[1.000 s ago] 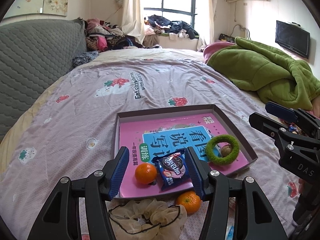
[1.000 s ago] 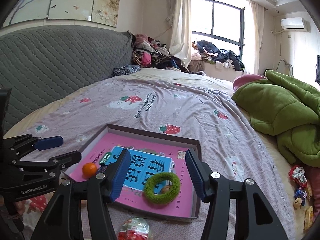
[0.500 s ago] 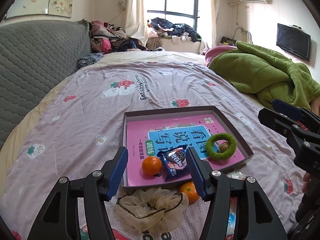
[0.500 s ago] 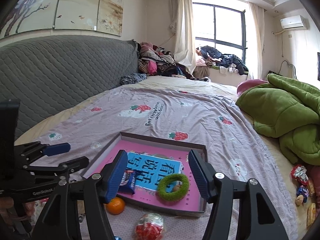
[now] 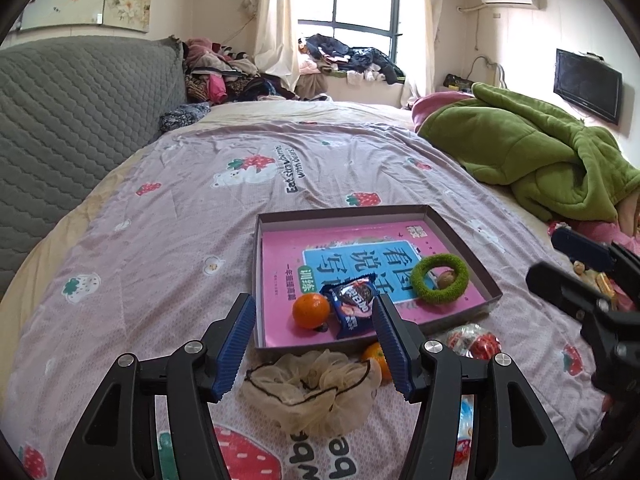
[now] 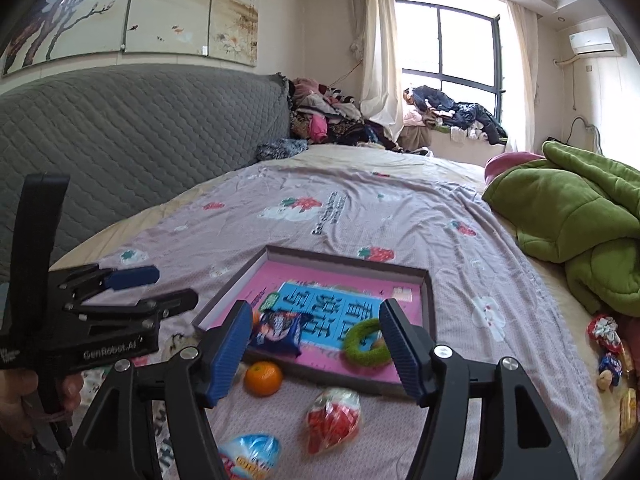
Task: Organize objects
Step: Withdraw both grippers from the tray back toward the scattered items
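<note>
Shallow tray (image 5: 460,236) on the bedspread (image 5: 180,248), already holding book, green ring (image 5: 440,278), one orange (image 5: 311,310) and cookie pack (image 5: 354,304). Second orange (image 6: 263,378) and scrunchie (image 5: 316,388) waiting just outside. Left gripper (image 5: 314,344) and right gripper (image 6: 312,354) both gaping, gripping nothing. Could easily send that loose orange rolling on soft bedding if nudged off-centre.

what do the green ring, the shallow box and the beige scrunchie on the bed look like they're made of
Green ring: fuzzy, matte pile, probably chenille or plush over a core.
Shallow box: thin, straight walls with folded corners, likely cardboard, dull finish.
Beige scrunchie: sheer, crinkled fabric with dark edging, perhaps organza or mesh.
</note>
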### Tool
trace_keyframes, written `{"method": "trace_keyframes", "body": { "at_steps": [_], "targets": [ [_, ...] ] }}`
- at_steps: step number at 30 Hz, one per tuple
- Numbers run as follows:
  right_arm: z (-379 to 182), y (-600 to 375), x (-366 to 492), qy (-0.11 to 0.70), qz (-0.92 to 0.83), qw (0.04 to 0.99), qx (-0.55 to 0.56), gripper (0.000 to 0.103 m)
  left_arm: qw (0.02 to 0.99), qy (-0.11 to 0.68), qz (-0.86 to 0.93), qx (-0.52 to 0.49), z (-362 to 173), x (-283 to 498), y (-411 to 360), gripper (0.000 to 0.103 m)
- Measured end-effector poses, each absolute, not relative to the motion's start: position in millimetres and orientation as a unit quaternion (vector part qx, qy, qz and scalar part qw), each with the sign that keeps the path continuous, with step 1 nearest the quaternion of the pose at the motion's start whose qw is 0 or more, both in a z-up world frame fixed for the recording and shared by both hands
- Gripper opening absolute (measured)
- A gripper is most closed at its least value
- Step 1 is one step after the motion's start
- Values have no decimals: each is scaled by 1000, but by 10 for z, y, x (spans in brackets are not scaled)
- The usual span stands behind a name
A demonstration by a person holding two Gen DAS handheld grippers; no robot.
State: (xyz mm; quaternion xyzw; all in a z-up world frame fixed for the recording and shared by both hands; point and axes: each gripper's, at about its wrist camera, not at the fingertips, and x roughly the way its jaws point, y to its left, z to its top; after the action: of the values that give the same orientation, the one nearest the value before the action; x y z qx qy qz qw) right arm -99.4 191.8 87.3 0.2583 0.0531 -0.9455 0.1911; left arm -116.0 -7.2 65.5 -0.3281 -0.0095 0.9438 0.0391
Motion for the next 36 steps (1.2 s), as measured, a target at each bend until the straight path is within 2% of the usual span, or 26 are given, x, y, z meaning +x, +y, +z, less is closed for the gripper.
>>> {"method": "trace_keyframes", "body": {
  "at_steps": [17, 36],
  "targets": [
    [472, 1895, -654, 44, -933, 179, 310, 66, 40, -4, 945, -325, 563, -933, -83, 63],
    [267, 1721, -464, 39, -924, 171, 341, 66, 58, 7, 925, -375, 71, -956, -68, 63]
  ]
}}
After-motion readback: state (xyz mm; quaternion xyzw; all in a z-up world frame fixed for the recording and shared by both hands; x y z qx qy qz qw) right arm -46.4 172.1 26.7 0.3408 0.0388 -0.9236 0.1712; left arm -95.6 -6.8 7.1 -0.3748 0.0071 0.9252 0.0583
